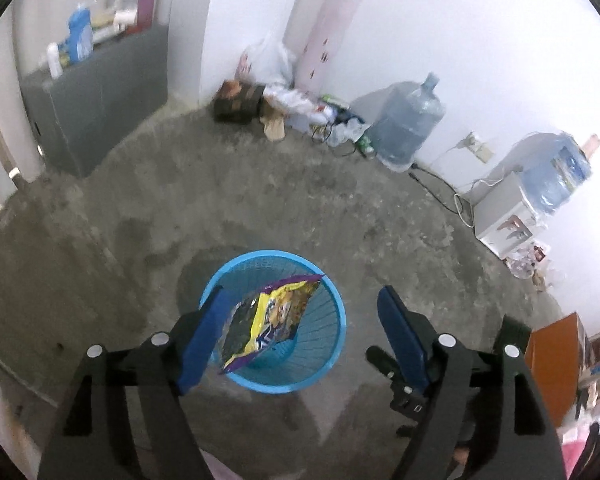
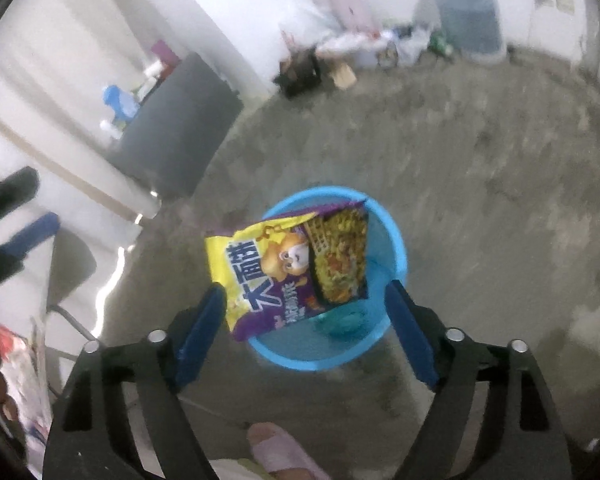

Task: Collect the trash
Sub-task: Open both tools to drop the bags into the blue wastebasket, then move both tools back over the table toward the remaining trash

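A yellow and purple snack wrapper (image 1: 268, 320) hangs in the air over a round blue mesh bin (image 1: 320, 344) on the concrete floor. In the left wrist view my left gripper (image 1: 300, 304) is open, with the wrapper beside its left finger (image 1: 204, 336); nothing grips it. In the right wrist view the same wrapper (image 2: 288, 272) is above the bin (image 2: 384, 248), between the blue fingers of my open right gripper (image 2: 304, 300), free of both. The right gripper also shows at the lower right of the left wrist view (image 1: 404, 392).
A grey cabinet (image 1: 100, 92) with bottles stands at the far left. Bags and litter (image 1: 296, 104) lie along the far wall next to a large water jug (image 1: 408, 124). A water dispenser (image 1: 512, 212) is at the right. A slippered foot (image 2: 280, 452) is below the right gripper.
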`<state>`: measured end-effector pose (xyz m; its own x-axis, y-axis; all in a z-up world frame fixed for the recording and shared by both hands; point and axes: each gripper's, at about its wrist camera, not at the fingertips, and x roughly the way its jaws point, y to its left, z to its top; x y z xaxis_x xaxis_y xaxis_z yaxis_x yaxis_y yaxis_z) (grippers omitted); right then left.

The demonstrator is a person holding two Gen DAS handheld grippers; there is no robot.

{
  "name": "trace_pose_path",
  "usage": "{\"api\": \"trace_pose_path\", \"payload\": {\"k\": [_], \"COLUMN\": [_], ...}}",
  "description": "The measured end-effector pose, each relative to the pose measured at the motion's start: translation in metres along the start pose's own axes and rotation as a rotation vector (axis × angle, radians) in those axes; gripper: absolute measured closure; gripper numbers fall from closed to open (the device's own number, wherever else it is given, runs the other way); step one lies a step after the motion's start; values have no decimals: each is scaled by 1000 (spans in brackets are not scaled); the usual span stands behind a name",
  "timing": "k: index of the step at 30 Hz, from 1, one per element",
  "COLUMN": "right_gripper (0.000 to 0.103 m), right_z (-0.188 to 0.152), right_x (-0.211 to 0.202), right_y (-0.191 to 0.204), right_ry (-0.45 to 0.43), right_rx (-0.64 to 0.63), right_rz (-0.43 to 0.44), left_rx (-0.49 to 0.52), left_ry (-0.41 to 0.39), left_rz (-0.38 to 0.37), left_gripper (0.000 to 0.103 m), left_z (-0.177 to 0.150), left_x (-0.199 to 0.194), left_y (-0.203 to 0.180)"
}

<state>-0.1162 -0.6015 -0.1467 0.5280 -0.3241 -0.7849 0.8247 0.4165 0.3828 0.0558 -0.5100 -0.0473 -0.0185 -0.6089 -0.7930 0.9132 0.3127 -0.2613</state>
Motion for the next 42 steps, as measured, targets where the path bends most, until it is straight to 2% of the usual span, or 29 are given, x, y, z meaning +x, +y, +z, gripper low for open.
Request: {"api": "trace_pose_path", "payload": {"k": [3, 4, 6, 9, 11, 12, 15, 18, 20, 22, 25, 29, 33, 38, 42], "right_gripper": [16, 13, 10, 8, 8, 8, 8, 8, 8, 8, 8, 8, 8, 8, 8], "right_z": [-5, -7, -10, -19, -30, -41, -78, -119, -150, -175, -199, -218, -225, -229, -231], "right_x": [-21, -29, -45, -71, -87, -100, -129, -146, -153, -157, -170, -184, -195, -218, -221], "right_y": [15, 21, 35, 63, 83, 97, 134, 163, 177, 189, 207, 230, 245, 263, 270], "right_ry": [-19, -30, -60, -99, -113, -116, -131, -106, -46, 5, 19, 56, 48, -17, -18], "right_rx": [-57, -74, -102, -134, -137, -138, -172, -201, -203, -219, -286, -335, -370, -387, -370], "right_rz": [-72, -92, -123, -135, -90, -33, 75, 165, 228, 265, 300, 410, 450, 501, 556], "left_rx": [6, 3, -2, -26, -72, -89, -150, -236, -310, -410, -477, -457, -396, -419, -439], "left_ry": [-35, -33, -23, -66, -119, -147, -214, -197, -181, -198, -249, -282, -276, -290, -329], "left_rz": [-16, -25, -5, 28, 58, 62, 148, 222, 300, 374, 400, 348, 303, 214, 110], "left_gripper": [21, 14, 13, 13, 12, 12, 6, 6, 6, 6, 6, 6, 6, 6, 6], "left_z": [-17, -25, -40, -68, -92, -108, -164, -222, -261, -300, -336, -358, -360, -368, -371], "left_x": [-40, -54, -79, -126, -164, -186, -240, -276, -295, -319, -345, -356, -356, -359, -363], "left_y": [0, 2, 7, 22, 37, 44, 66, 88, 100, 111, 115, 113, 111, 124, 133]}}
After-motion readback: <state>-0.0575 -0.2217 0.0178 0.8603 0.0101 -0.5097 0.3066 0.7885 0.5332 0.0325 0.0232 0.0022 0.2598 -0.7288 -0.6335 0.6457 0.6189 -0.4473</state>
